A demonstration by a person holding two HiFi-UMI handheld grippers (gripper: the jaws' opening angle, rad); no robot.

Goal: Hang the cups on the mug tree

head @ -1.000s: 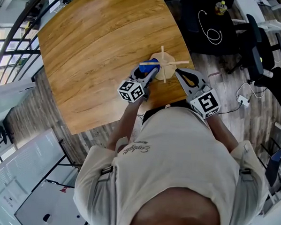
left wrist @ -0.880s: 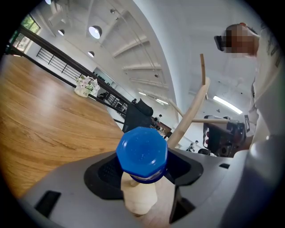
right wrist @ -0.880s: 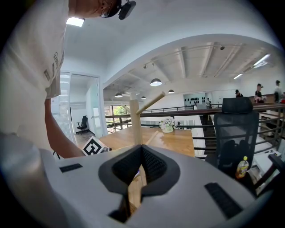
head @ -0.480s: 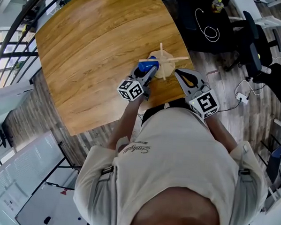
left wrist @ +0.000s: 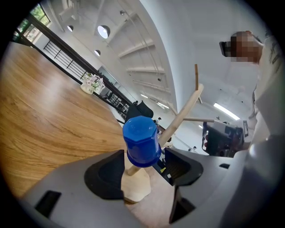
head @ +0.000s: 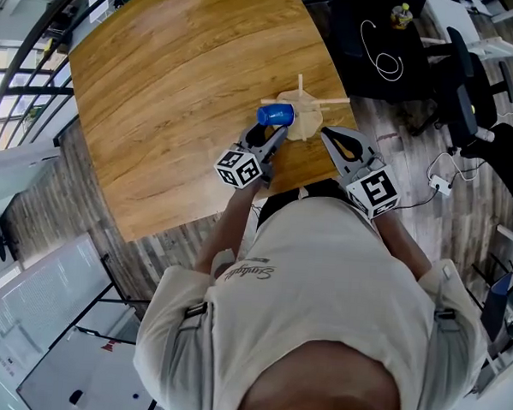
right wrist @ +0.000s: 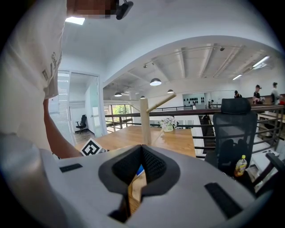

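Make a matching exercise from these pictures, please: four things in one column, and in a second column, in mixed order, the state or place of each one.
Things:
1. blue cup
2. left gripper
3. right gripper
4. mug tree

States or places:
a. jaws together
b. stands on the wooden table
c. hangs on the tree
d. jaws apart, holding nothing

Right pairs: 1-c, 2-d, 3-a, 4-b.

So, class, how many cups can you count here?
1: a blue cup sits upturned on a peg of the mug tree, just ahead of the left gripper. Others may be hidden.
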